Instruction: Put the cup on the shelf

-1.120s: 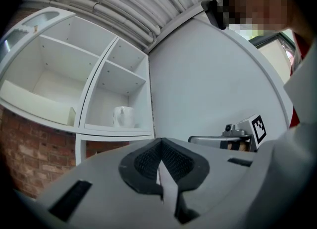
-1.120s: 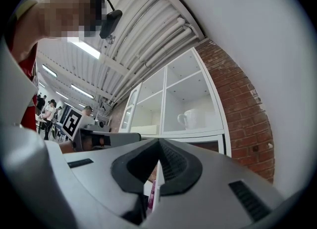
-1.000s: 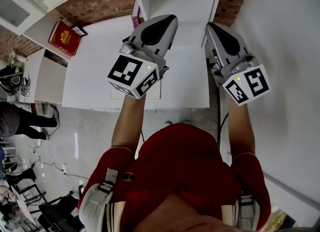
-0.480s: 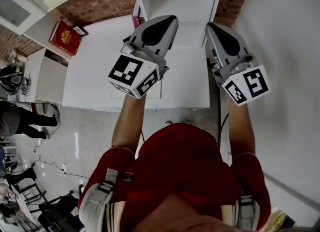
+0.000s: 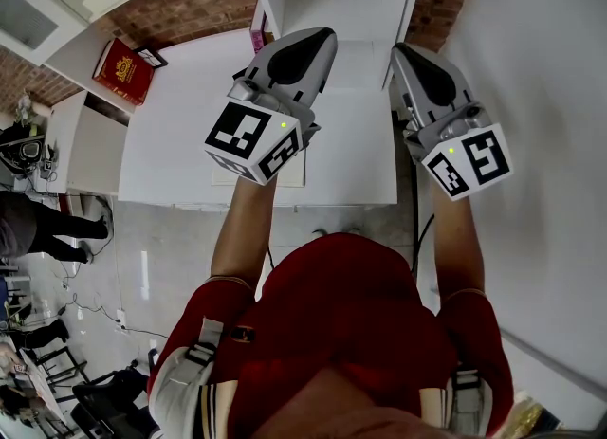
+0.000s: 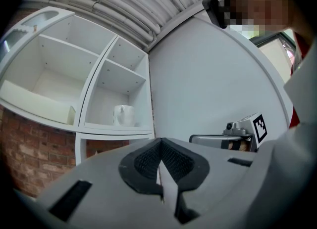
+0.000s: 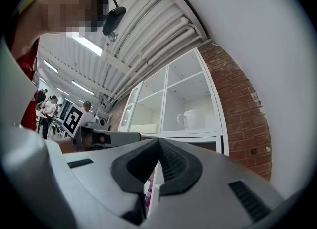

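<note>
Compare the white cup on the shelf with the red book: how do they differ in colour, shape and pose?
Colour: the cup is plain white; the red book is red with a gold emblem.
Shape: the cup is rounded with a handle; the book is a flat rectangle.
Pose: the cup stands upright in a shelf compartment; the book lies flat.
Shared: both rest unheld.
</note>
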